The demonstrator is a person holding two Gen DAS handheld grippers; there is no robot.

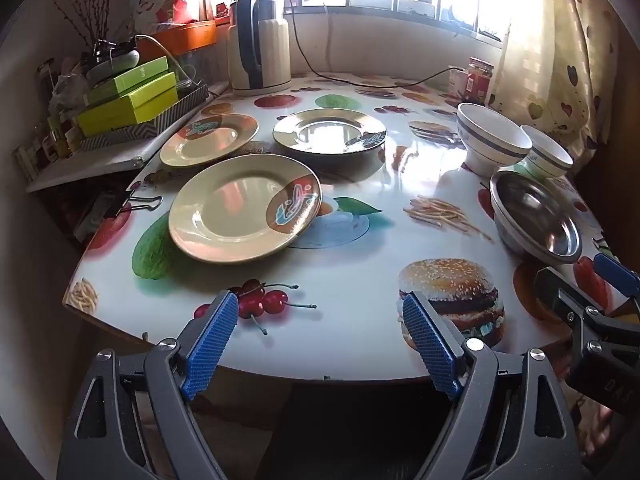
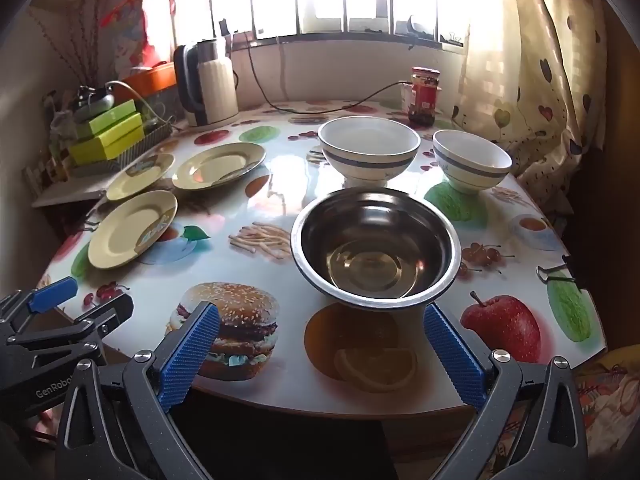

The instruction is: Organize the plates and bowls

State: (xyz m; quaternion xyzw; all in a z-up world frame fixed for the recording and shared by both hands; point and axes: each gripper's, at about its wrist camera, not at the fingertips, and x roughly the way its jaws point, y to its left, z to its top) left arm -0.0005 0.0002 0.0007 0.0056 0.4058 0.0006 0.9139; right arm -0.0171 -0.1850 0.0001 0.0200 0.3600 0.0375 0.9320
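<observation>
Three yellow plates lie apart on the table's left half: a near one, a far left one and a far middle one. A steel bowl stands near the front right. Two white bowls with blue bands stand behind it, a large one and a smaller one. My left gripper is open and empty above the front edge. My right gripper is open and empty just before the steel bowl.
A kettle with a black cord and a red jar stand at the back of the food-print table. Green boxes are stacked on a shelf to the left. Binder clips grip the table's edges. A curtain hangs at right.
</observation>
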